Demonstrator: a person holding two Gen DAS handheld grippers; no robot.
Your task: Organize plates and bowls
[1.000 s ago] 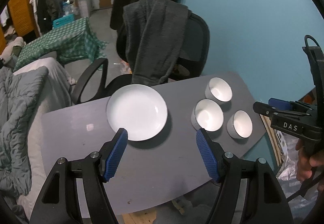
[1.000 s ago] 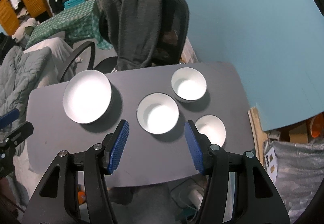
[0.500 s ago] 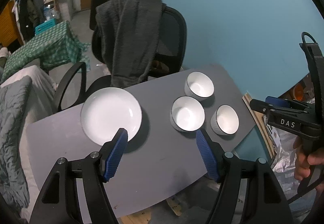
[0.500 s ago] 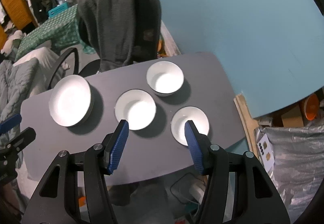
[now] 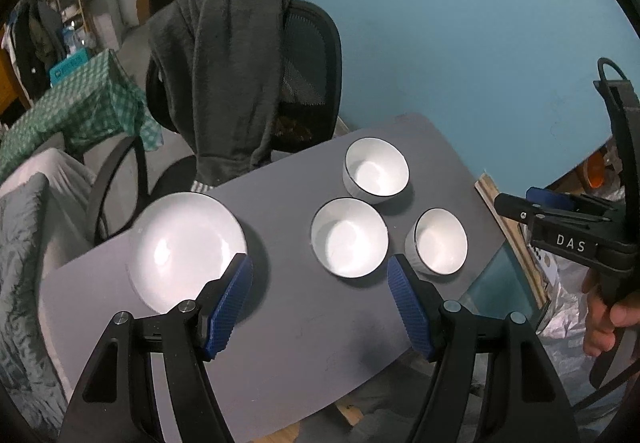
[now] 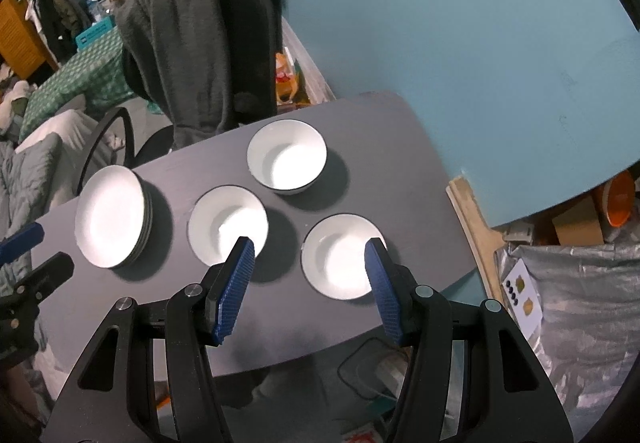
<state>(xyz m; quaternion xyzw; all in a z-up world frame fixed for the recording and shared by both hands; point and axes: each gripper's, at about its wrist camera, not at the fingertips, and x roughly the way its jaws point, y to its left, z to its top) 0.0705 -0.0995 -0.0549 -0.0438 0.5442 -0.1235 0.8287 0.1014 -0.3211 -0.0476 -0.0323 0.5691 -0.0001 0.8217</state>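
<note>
While both my grippers hang above the grey table (image 6: 400,147), nothing is gripped: left gripper (image 5: 320,303) jaws apart, right gripper (image 6: 310,289) jaws apart. Three white bowls sit in a triangle, all empty: far bowl (image 6: 286,159), middle bowl (image 6: 227,225), near bowl (image 6: 340,255). Plate stack (image 6: 110,221) sits left of them, nothing on top. Versus a second ago, I've pulled back and up; dishes unmoved.

three white bowls (image 6: 286,159), one stack of white plates (image 6: 110,217), one grey table (image 6: 400,147), one office chair (image 5: 308,71)
</note>
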